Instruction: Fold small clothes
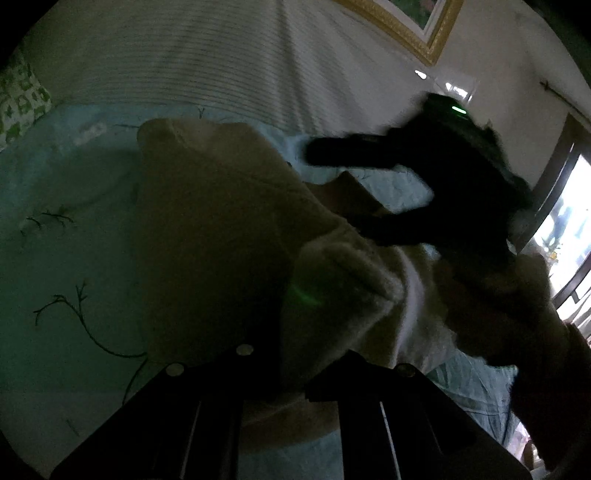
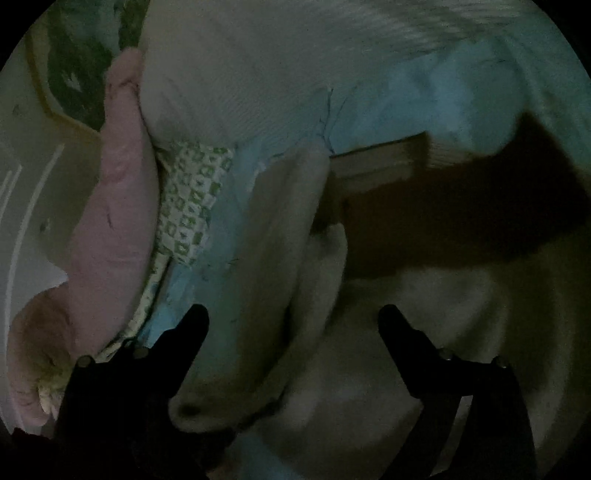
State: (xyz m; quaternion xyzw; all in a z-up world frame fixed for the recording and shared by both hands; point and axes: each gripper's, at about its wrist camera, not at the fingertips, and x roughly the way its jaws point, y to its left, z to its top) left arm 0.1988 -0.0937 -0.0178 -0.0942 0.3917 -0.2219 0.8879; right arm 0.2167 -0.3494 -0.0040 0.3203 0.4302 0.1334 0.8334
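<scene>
A small cream fleecy garment (image 1: 221, 229) lies on the light blue bedsheet (image 1: 55, 184), partly lifted. My left gripper (image 1: 291, 365) is shut on the garment's near edge, and the cloth rises between its fingers. My right gripper (image 1: 351, 192) shows in the left wrist view as a dark shape over the garment's far side, its fingers spread. In the right wrist view, my right gripper (image 2: 295, 325) is open, with folds of the cream garment (image 2: 280, 258) between and below its fingers. A brown part of the cloth (image 2: 443, 206) lies beyond.
A striped white blanket (image 1: 184, 55) lies at the back of the bed. A pink pillow (image 2: 118, 206) and a green-patterned pillow (image 2: 188, 206) lie at the left. A gold picture frame (image 1: 406, 29) hangs on the wall. A bright window (image 1: 569, 229) is at the right.
</scene>
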